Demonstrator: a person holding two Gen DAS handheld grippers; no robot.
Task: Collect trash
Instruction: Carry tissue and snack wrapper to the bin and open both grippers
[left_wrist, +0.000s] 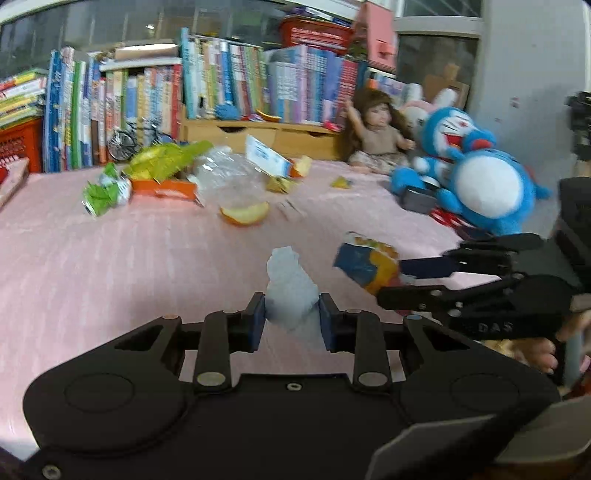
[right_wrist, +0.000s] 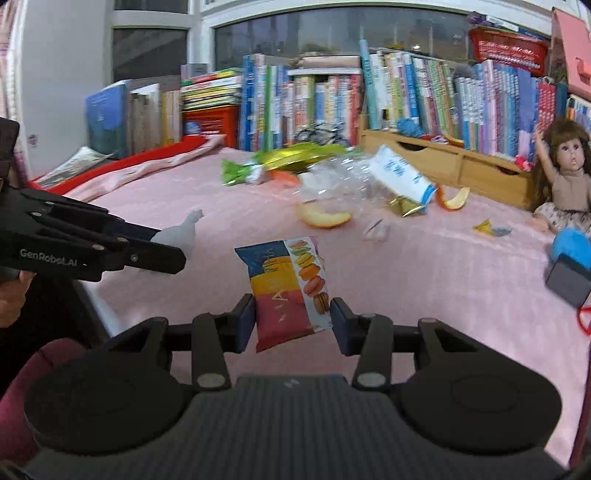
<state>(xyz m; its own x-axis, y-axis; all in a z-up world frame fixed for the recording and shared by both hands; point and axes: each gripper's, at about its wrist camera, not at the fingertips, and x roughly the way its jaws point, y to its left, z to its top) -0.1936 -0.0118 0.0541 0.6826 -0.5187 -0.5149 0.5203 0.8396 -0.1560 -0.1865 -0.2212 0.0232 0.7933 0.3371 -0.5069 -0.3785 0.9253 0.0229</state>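
Both views are motion-blurred; book spines along the back can't be read. The crumpled bits near the doll (right_wrist: 570, 173) are too small to identify. The blue plush (left_wrist: 476, 173) is cut off in your right view, only a blue edge shows.

Your left tongs (left_wrist: 292, 314) are narrowed onto a crumpled white tissue (left_wrist: 290, 288), pads pressing both sides, wad sticking up and forward between them. From the right view the same tissue (right_wrist: 177, 234) pokes out past the fingertips, above the pink bedspread (right_wrist: 443, 277).

Your right tongs (right_wrist: 293, 319) are partly closed on a snack packet (right_wrist: 291, 288), pads against both edges of its lower end. Packet is a flat pouch, blue, yellow and red bands, macarons down one side; its lettering is too smeared to read. In the left view it shows as a blue-orange blur (left_wrist: 369, 264) at the tips.

Remaining litter sits farther back on the bedspread: clear plastic wrapper (right_wrist: 340, 177), green wrapper (left_wrist: 105, 192), orange box (left_wrist: 164, 188), fruit peel (left_wrist: 245, 214), white-blue carton (right_wrist: 400, 177), print illegible.

Readable: "GenRobot.AI" on the side of the left unit, "DAS" on the right unit.
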